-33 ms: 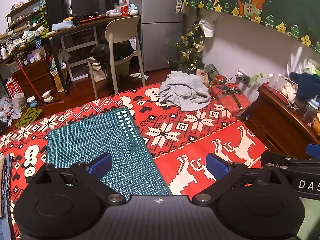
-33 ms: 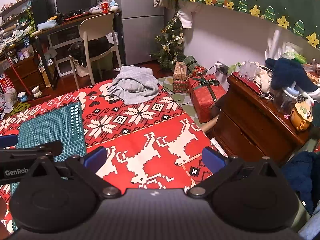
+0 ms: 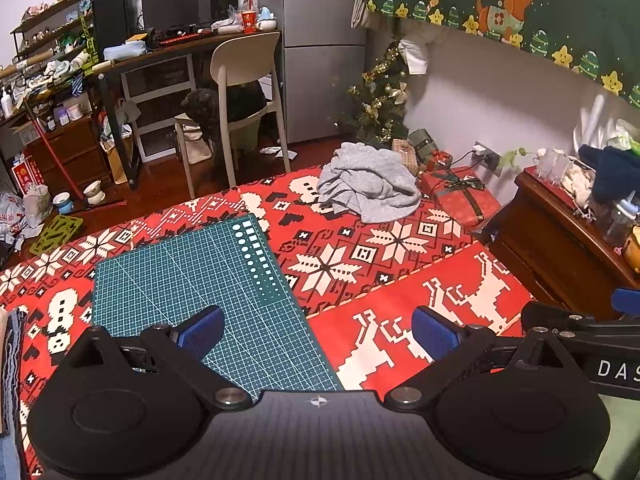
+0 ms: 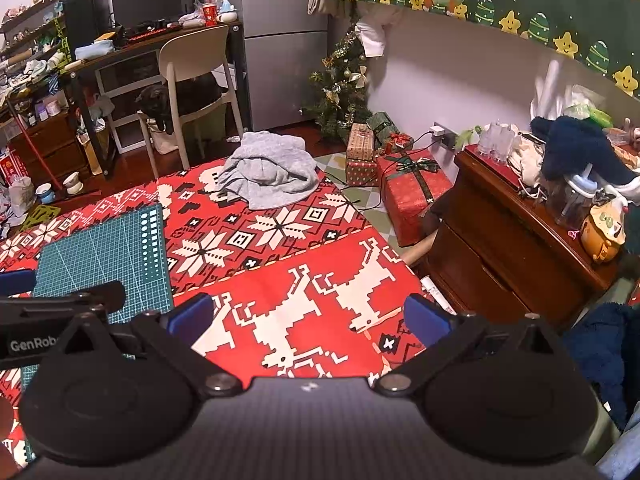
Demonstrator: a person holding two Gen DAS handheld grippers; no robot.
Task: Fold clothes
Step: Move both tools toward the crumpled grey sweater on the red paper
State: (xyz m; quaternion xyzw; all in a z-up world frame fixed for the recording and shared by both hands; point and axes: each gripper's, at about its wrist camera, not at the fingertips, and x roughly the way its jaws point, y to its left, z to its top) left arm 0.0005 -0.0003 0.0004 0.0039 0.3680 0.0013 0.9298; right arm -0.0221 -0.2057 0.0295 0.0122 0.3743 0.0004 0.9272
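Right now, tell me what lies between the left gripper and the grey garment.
Left wrist view: beyond the open left gripper come the green cutting mat and patterned red cloth, bare up to the grey garment.

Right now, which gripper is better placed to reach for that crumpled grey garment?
Probably the right gripper: the grey garment lies almost straight ahead of it. From the left gripper it sits off right. Both are open.

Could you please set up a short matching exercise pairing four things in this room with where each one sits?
Things:
1. grey garment
2. green cutting mat
3. red gift box
4. red cup

Places:
A. on the desk
B. crumpled at the far end of the red blanket
C. on the floor beside the wooden dresser
D. flat on the blanket's left part

Pairs: 1-B, 2-D, 3-C, 4-A
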